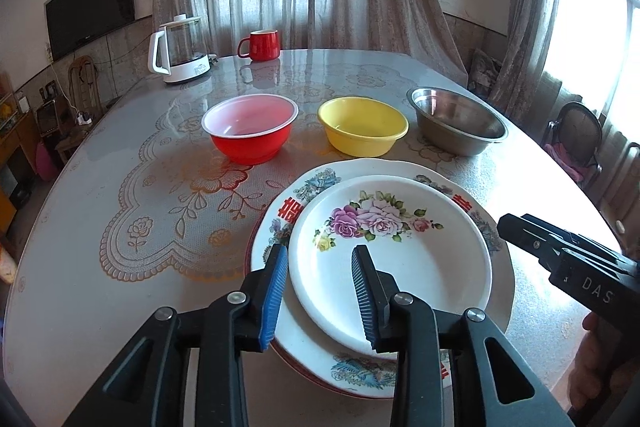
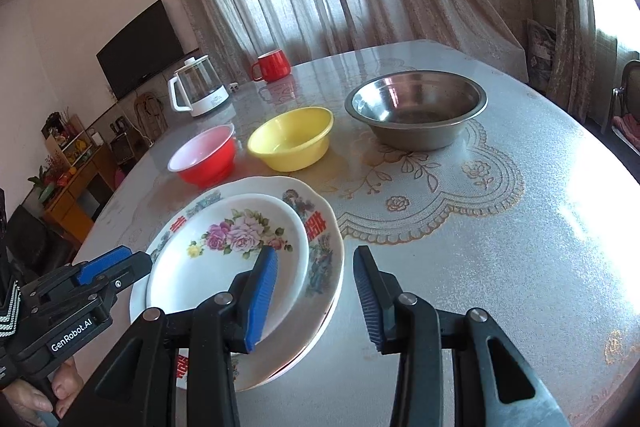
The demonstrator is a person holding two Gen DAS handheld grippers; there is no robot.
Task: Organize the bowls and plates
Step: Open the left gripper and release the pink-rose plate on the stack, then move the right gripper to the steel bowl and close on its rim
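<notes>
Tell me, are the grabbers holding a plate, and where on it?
Nothing is held. The left hand-held gripper is open over the near rim of the flowered plate, pads not pressing. The right hand-held gripper is open beside the plates.

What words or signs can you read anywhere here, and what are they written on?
"GenRobot.AI": white letters on the left gripper, seen from the right wrist.
"DAS": white letters on the right gripper; the rest is cut off by the picture's edge.
Red double-happiness sign "囍": several times around the rim of the big plate.
Print on the kettle: too small to read.
</notes>
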